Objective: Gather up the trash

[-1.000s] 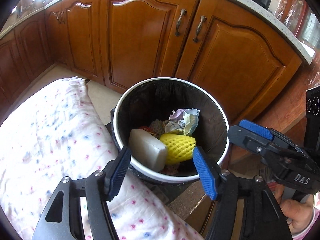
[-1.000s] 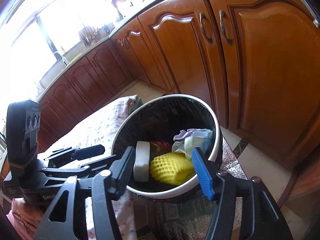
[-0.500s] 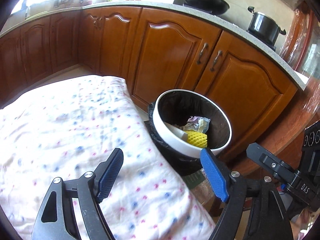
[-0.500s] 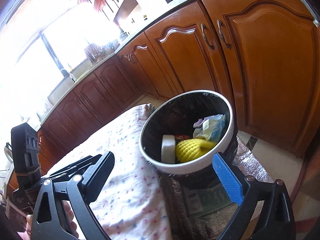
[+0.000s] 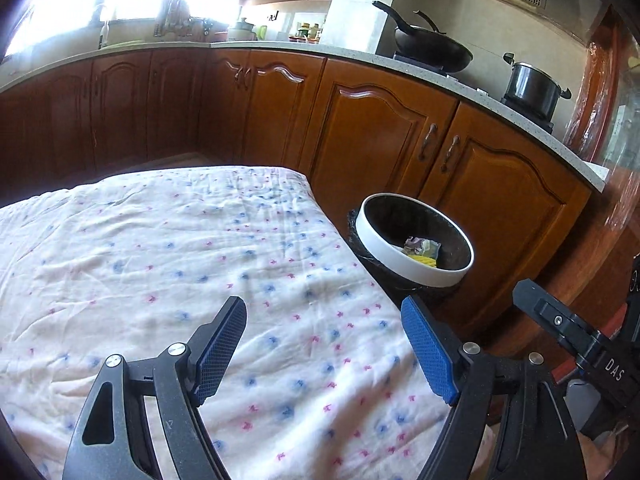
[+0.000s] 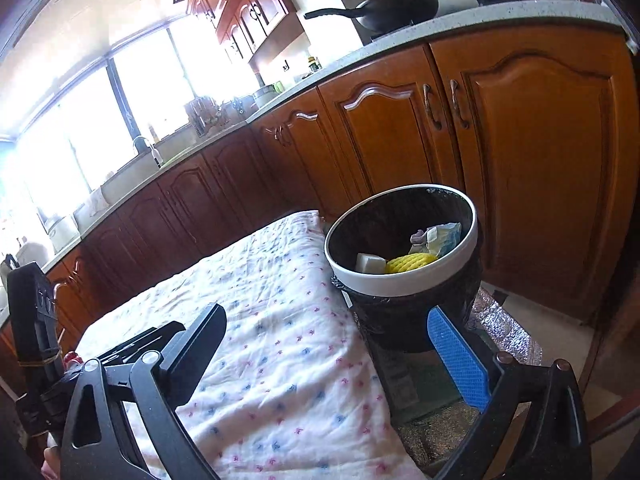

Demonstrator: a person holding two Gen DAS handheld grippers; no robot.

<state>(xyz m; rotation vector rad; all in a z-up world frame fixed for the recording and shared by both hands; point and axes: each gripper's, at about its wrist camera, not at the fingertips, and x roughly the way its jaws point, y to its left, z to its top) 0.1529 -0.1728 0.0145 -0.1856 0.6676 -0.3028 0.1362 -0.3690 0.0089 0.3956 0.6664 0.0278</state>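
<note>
A round bin (image 5: 416,278) with a white rim and black liner stands on the floor at the table's far right corner. Inside lie a yellow foam net (image 6: 412,263), a white block (image 6: 370,263) and a crumpled wrapper (image 6: 438,236). My left gripper (image 5: 322,308) hovers open over the flowered cloth (image 5: 180,260), well short of the bin, with nothing between its blue pads. My right gripper (image 6: 326,316) is wide open and empty too, at the table's right edge with the bin (image 6: 400,280) just beyond its blue pad. No loose trash shows on the cloth.
Brown wooden cabinets (image 5: 372,132) under a pale countertop run behind the bin. A wok (image 5: 432,54) and a pot (image 5: 532,84) sit on the stove. A foil mat (image 6: 504,336) lies on the floor beside the bin. The right gripper's finger (image 5: 536,300) shows at the left view's right edge.
Both grippers have drawn back from over the bin to above the cloth-covered table. The right jaws have spread much wider, the left a little. The bin's contents have not moved.
</note>
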